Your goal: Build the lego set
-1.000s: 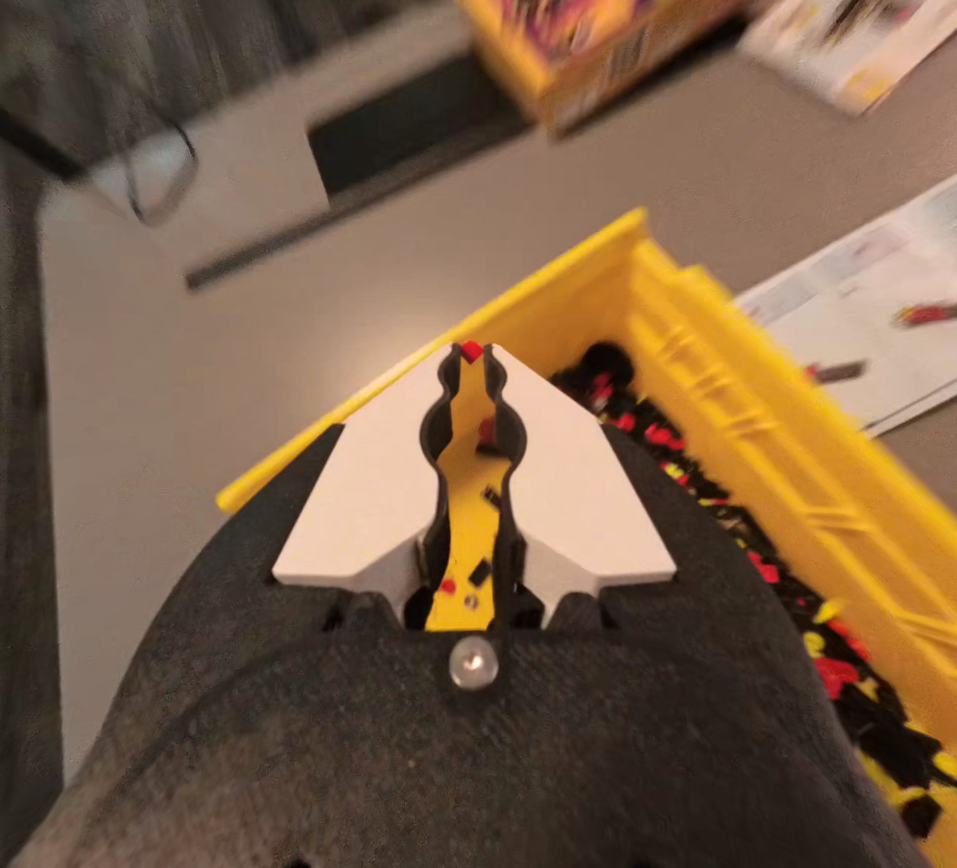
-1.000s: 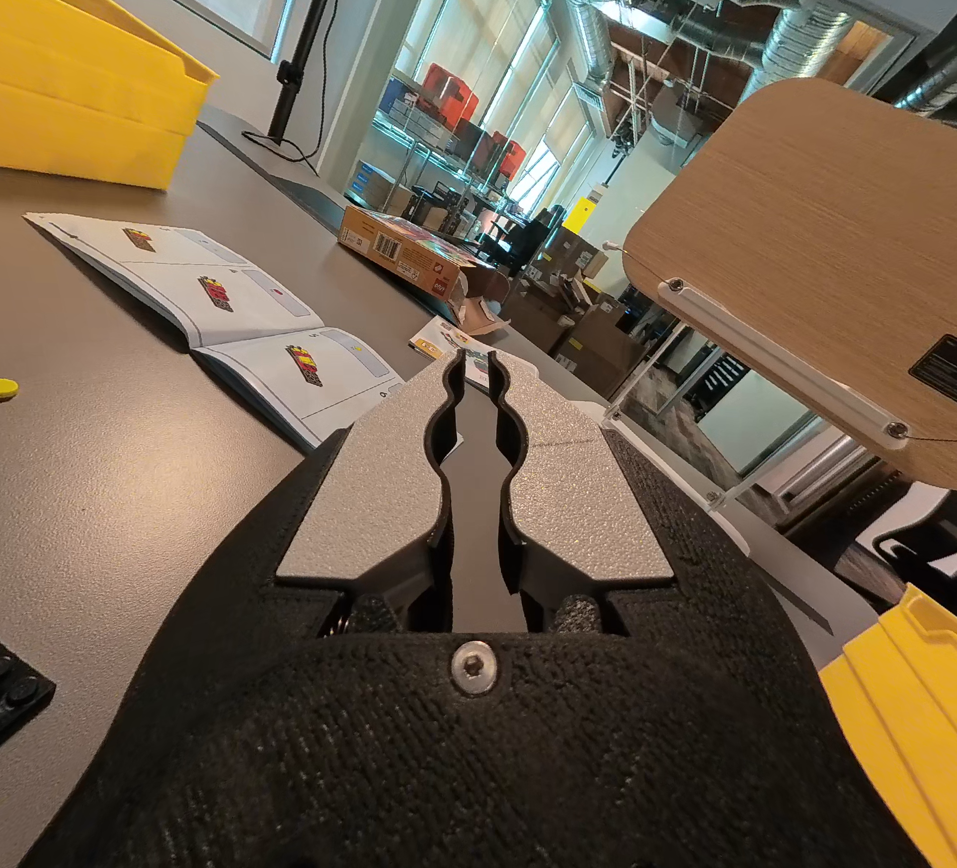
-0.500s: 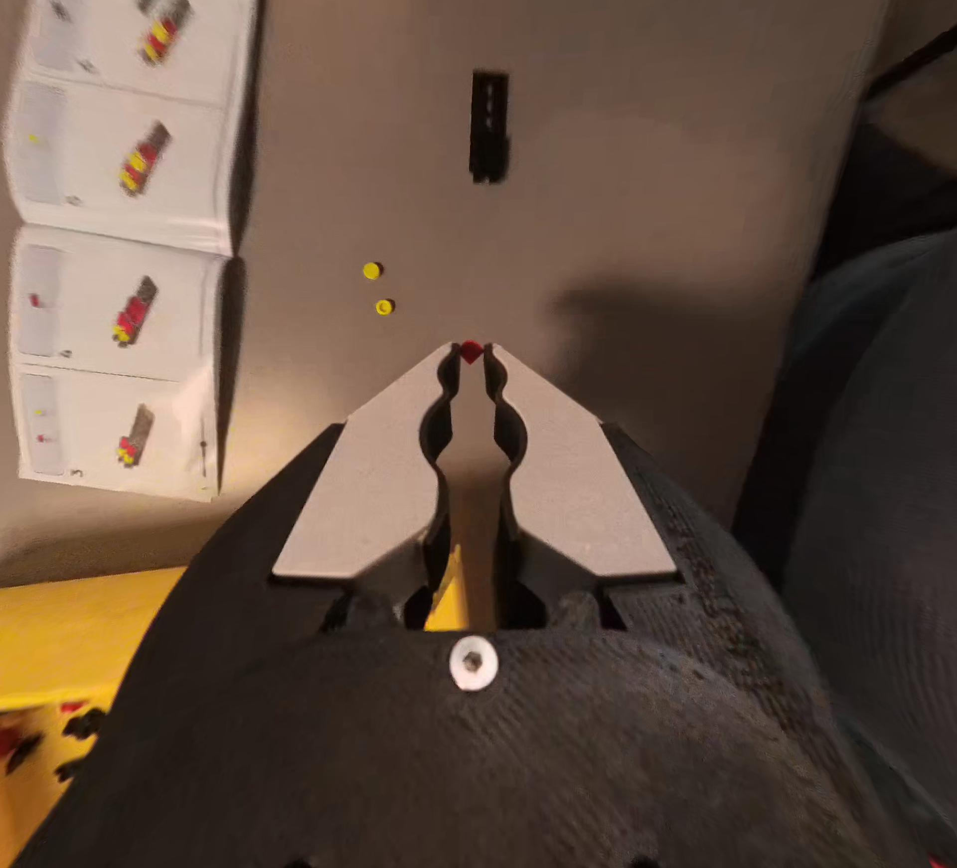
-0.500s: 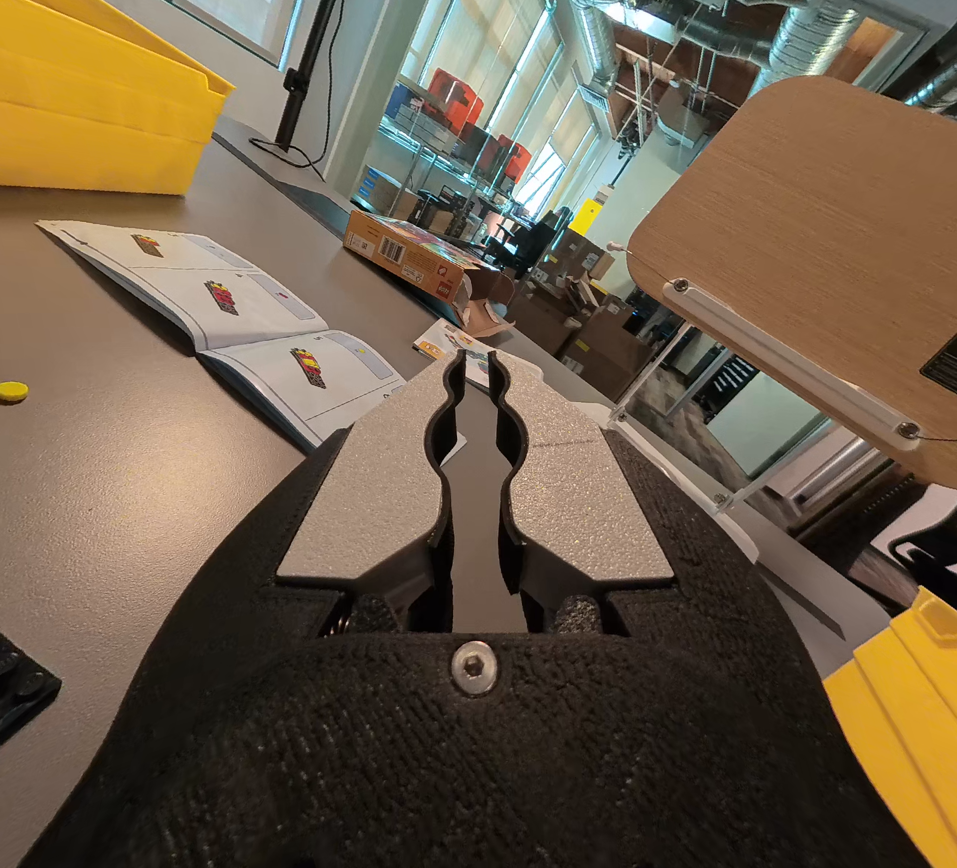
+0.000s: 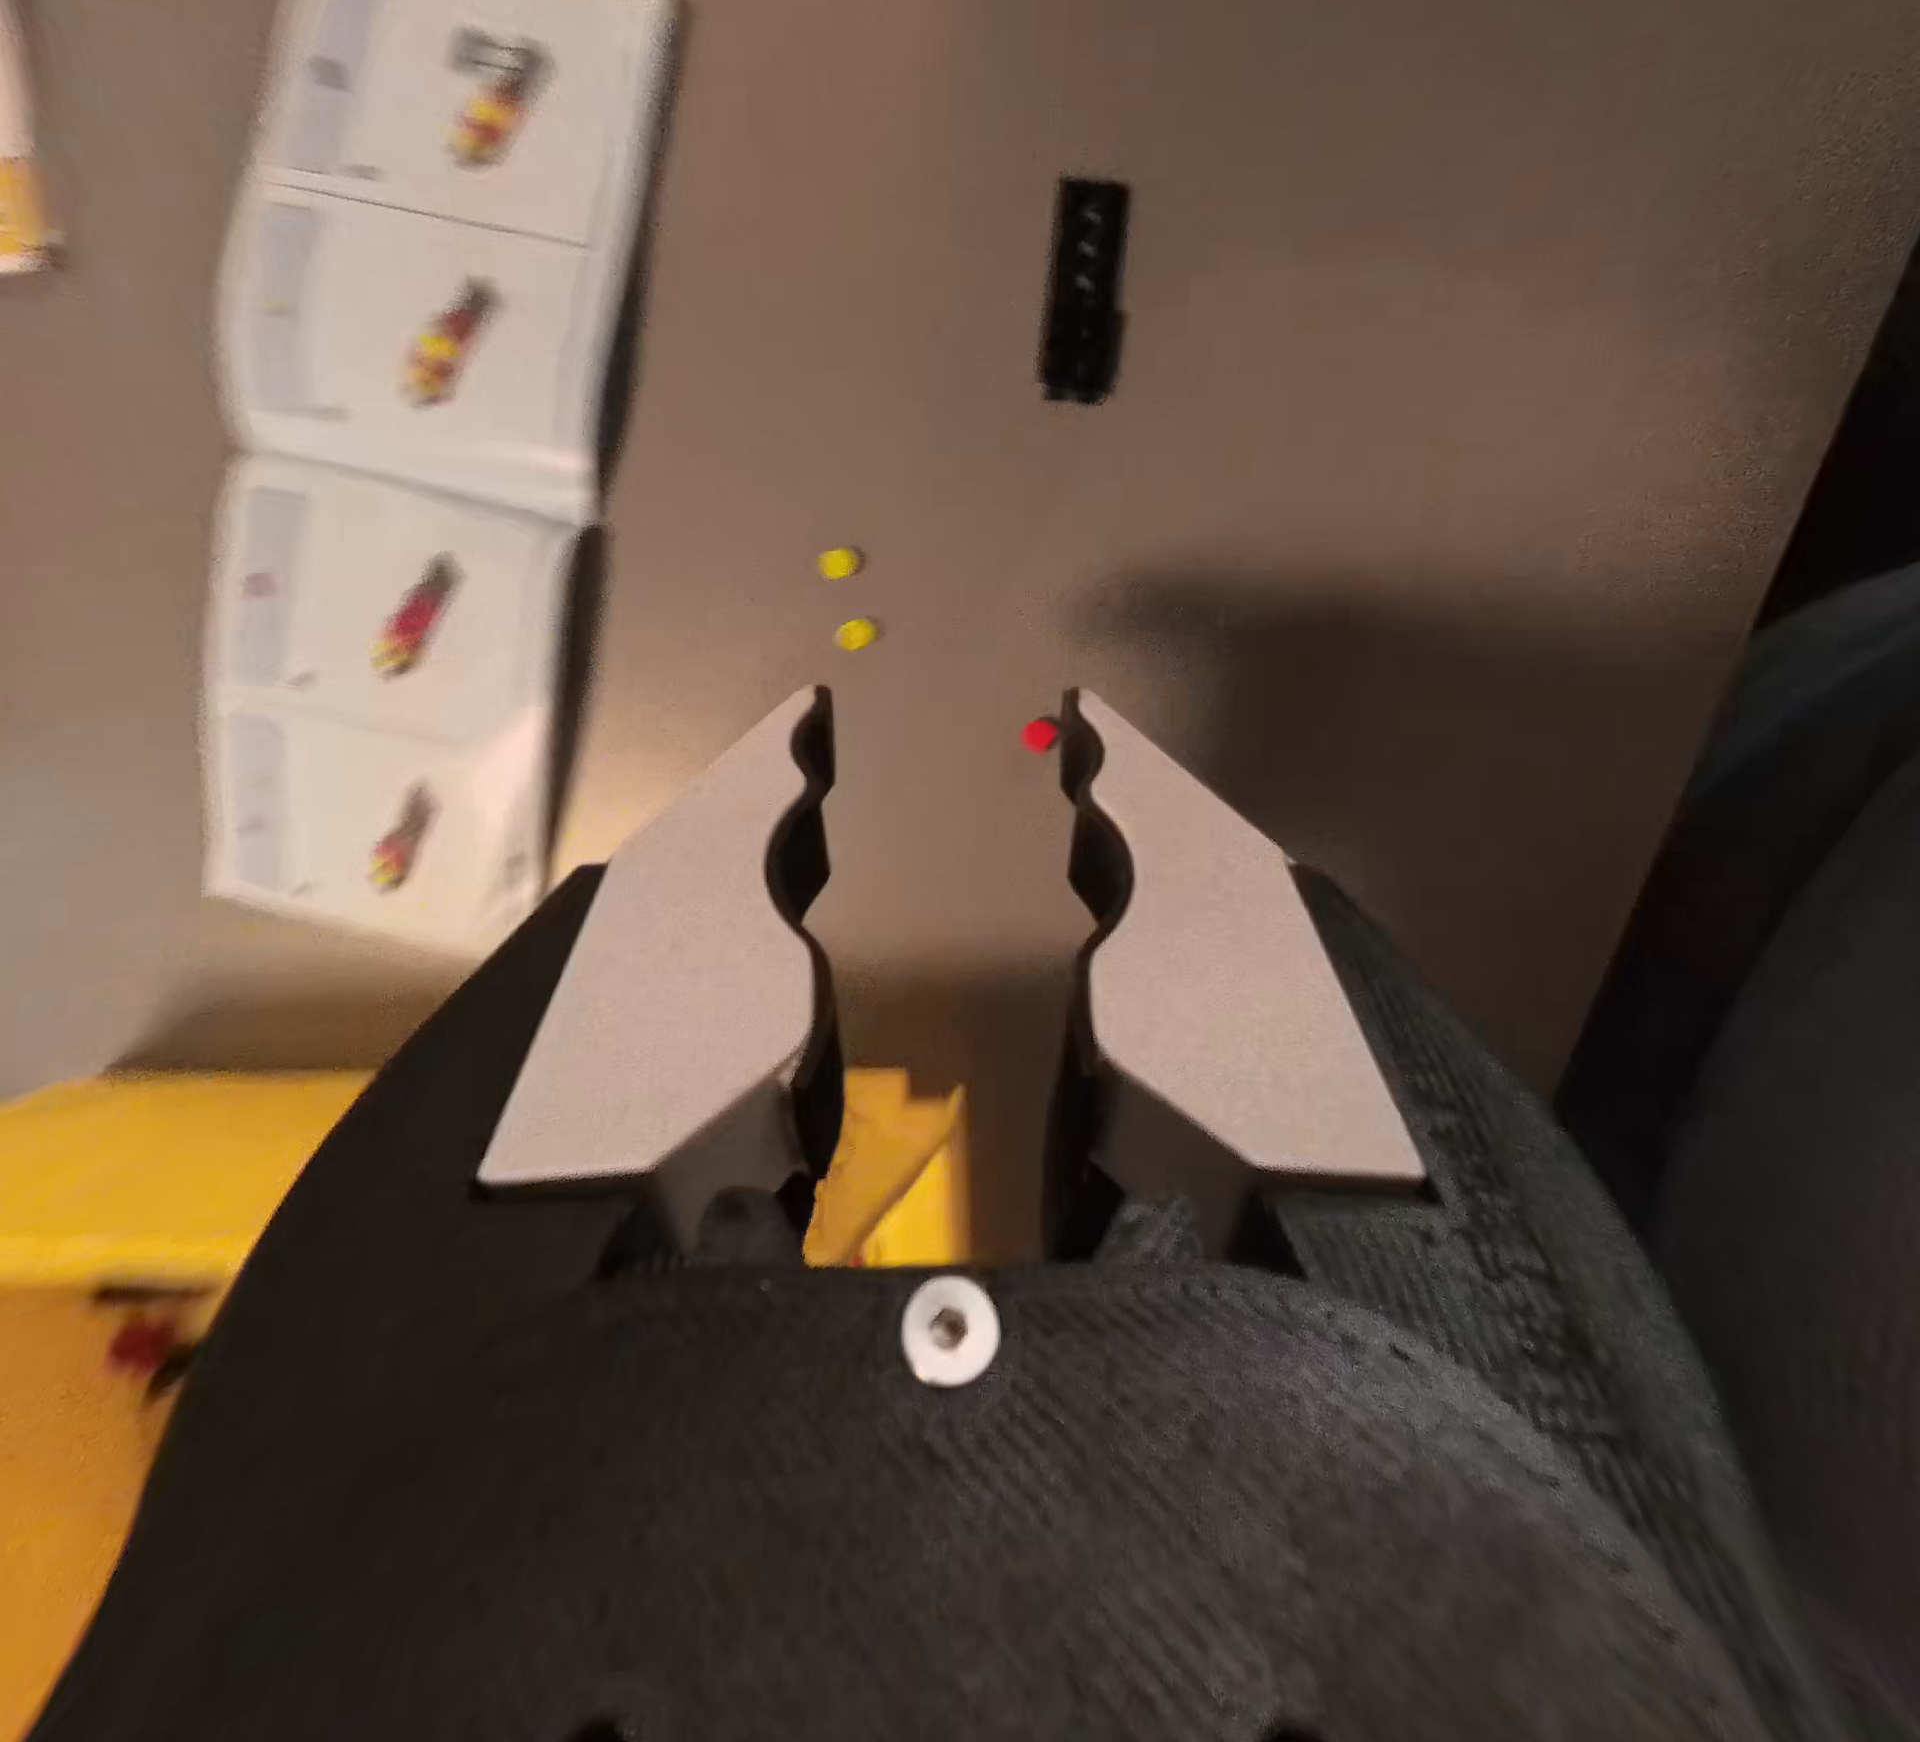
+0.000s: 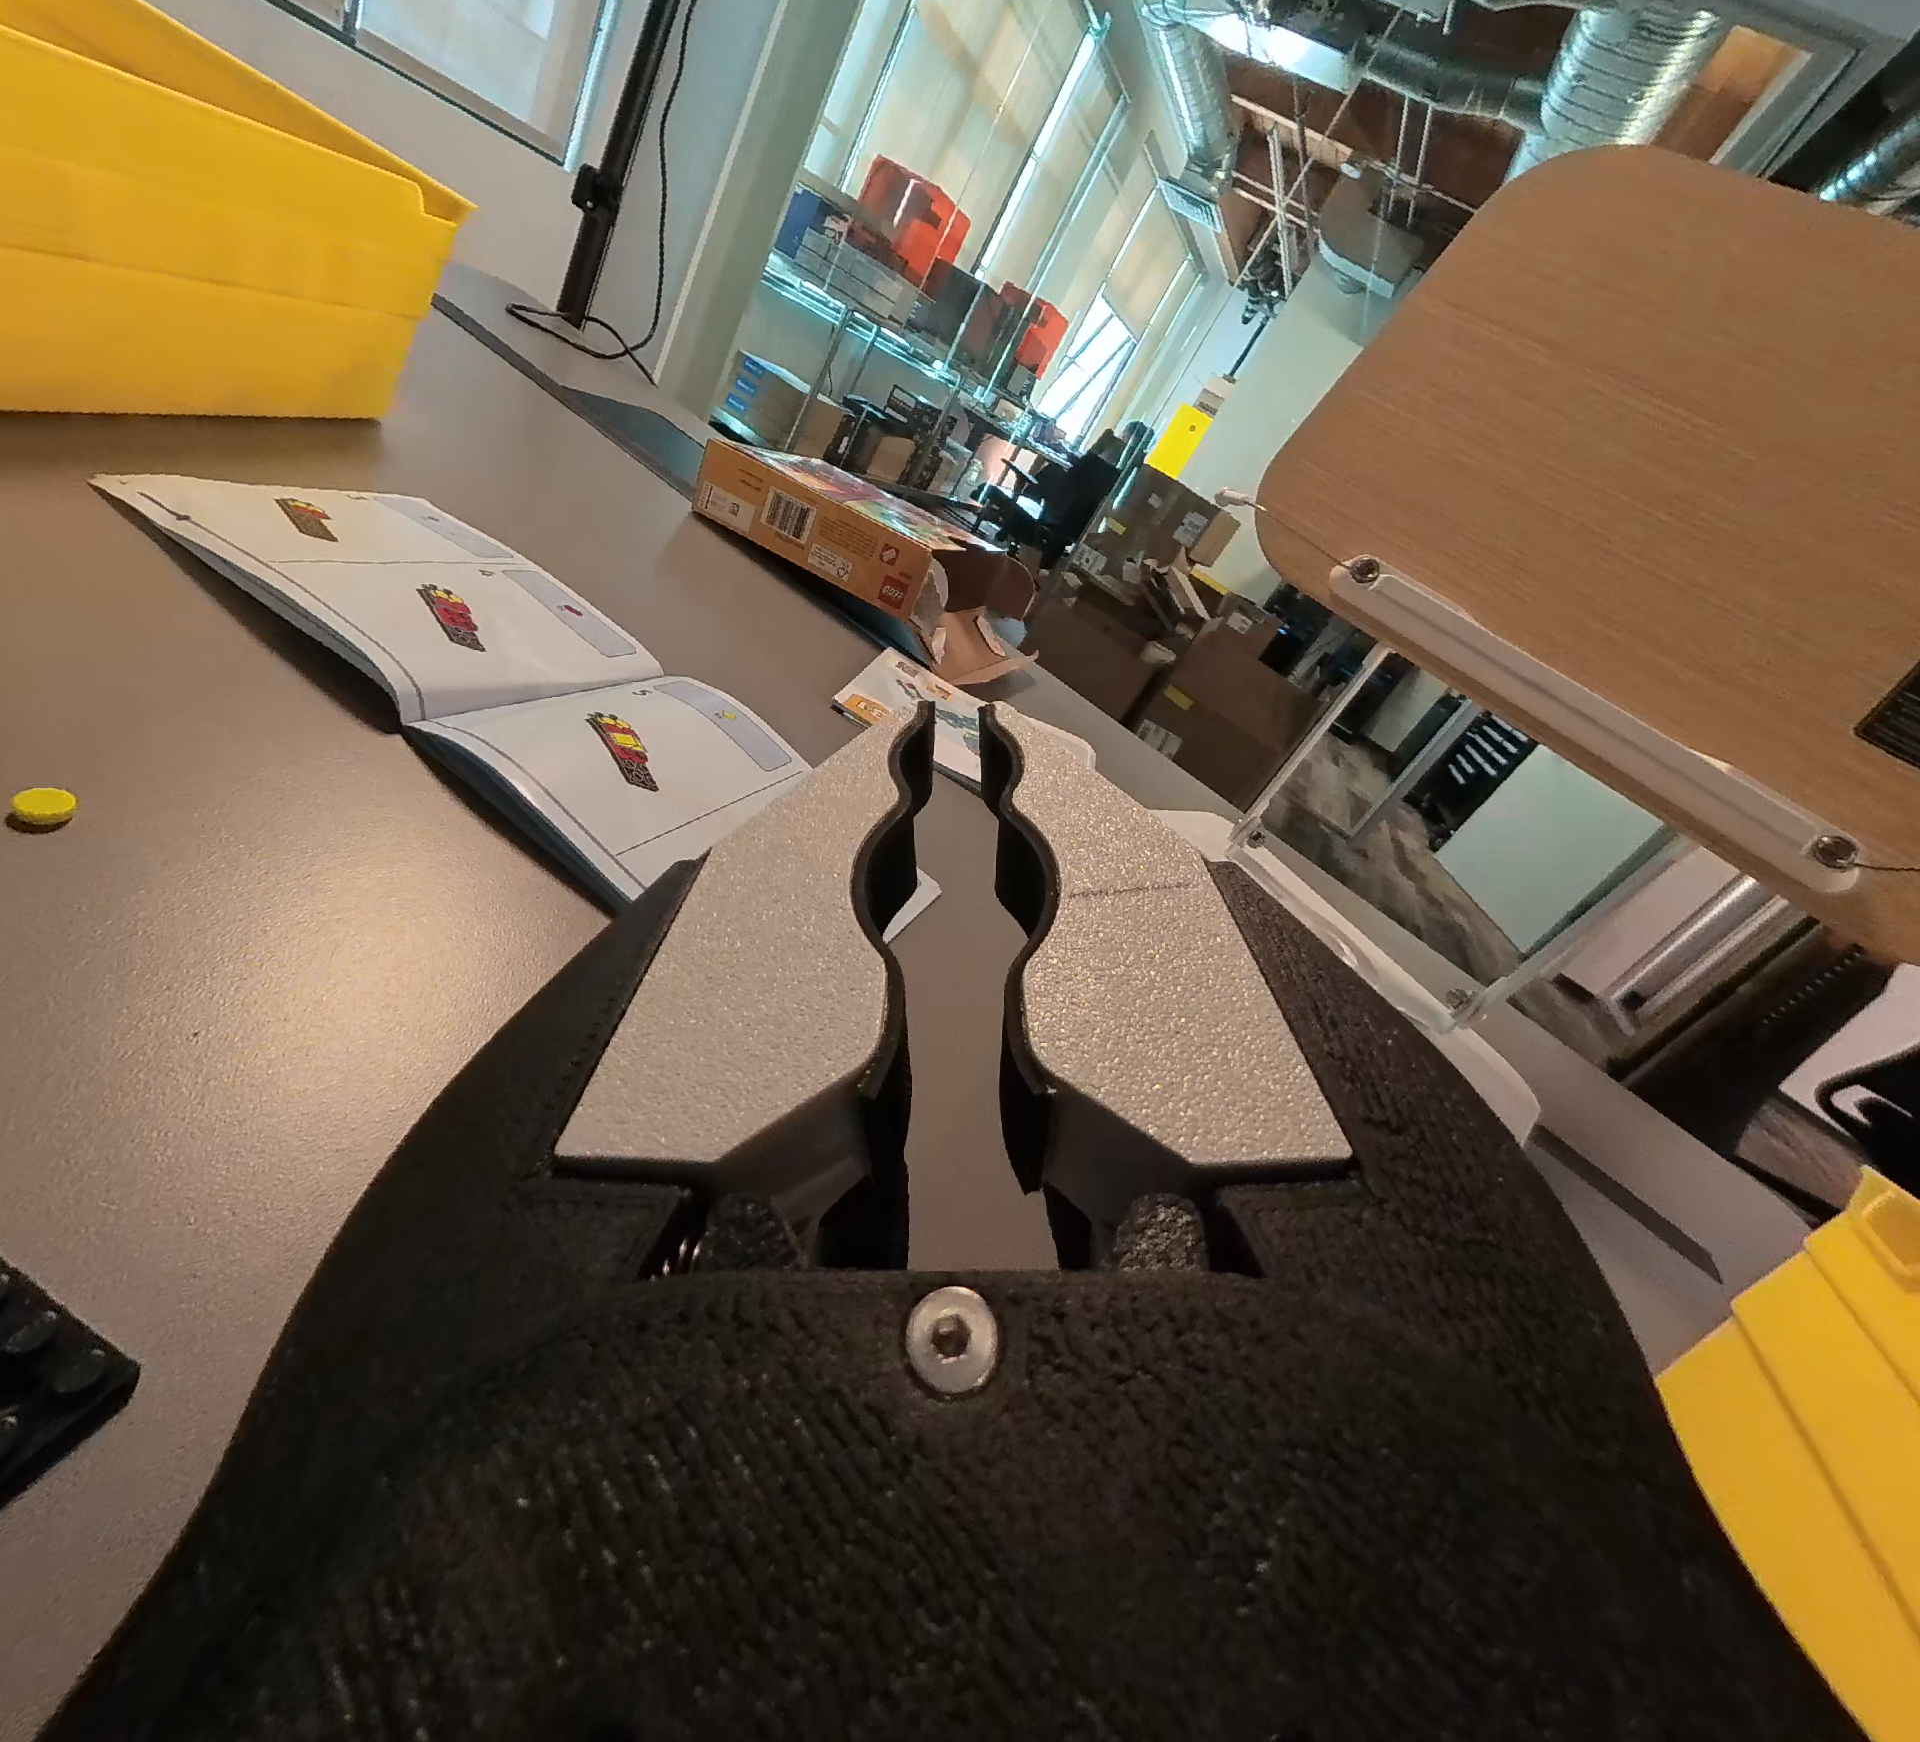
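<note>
Left tongs (image 5: 945, 705) spread wide over the tabletop (image 5: 1351, 238); right tongs (image 6: 951, 721) nearly closed, empty.
Risk: red stud (image 5: 1037, 735) beside one finger may roll away.

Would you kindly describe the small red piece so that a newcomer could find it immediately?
In the left wrist view, start from the open instruction booklet on the grey table and move right to the open left gripper. The small red piece sits beside its right fingertip's inner edge. It is the only red piece; the two round pieces nearby are yellow.
</note>
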{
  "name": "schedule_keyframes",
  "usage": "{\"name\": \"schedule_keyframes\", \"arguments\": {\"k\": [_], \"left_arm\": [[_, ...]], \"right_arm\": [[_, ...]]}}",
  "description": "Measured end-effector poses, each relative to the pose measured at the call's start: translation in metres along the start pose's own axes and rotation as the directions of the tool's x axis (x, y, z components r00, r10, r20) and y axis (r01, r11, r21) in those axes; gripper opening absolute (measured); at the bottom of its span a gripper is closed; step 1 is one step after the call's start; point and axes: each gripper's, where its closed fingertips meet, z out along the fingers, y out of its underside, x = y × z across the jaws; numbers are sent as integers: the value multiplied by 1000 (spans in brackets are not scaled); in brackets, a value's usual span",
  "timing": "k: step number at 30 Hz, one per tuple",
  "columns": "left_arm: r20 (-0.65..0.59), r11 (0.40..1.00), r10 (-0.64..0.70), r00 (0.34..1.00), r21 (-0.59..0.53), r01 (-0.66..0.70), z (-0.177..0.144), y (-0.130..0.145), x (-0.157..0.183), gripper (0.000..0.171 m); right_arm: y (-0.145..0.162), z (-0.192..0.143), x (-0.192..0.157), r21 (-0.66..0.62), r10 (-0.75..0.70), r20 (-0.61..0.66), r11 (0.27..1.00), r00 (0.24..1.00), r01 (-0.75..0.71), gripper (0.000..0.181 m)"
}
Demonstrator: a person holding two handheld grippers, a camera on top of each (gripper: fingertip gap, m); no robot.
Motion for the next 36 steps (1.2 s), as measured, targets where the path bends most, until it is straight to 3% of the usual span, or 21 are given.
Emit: {"name": "schedule_keyframes", "arguments": {"k": [3, 5, 10, 13, 17, 22, 28, 36], "left_arm": [[136, 985, -158, 978, 94, 146, -56, 11, -58, 34], [180, 957, -291, 940, 67, 284, -80, 43, -93, 30], [141, 796, -561, 816, -178, 578, -73, 145, -124, 26], [132, 690, -671, 730, -251, 679, -61, 186, -131, 27], [61, 614, -764, 642, -236, 753, -51, 199, -134, 14], [83, 554, -793, 603, -312, 772, -41, 222, -124, 20], [121, 570, -780, 613, -266, 778, -40, 223, -134, 20], [170, 594, -739, 652, -291, 750, -37, 228, -133, 10]], "right_arm": [[0, 1, -1, -2, -5, 2, 1000, 1000, 5, 6], [0, 1, -2, -3, -12, 4, 1000, 1000, 12, 6], [0, 2, -3, -5, -17, 6, 1000, 1000, 17, 6], [0, 2, -3, -5, -18, 8, 1000, 1000, 18, 6], [0, 2, -3, -4, -19, 9, 1000, 1000, 19, 6], [0, 2, -3, -4, -18, 9, 1000, 1000, 18, 6], [1, 2, -3, -5, -21, 9, 1000, 1000, 21, 6], [0, 2, -3, -6, -22, 9, 1000, 1000, 22, 6]]}}
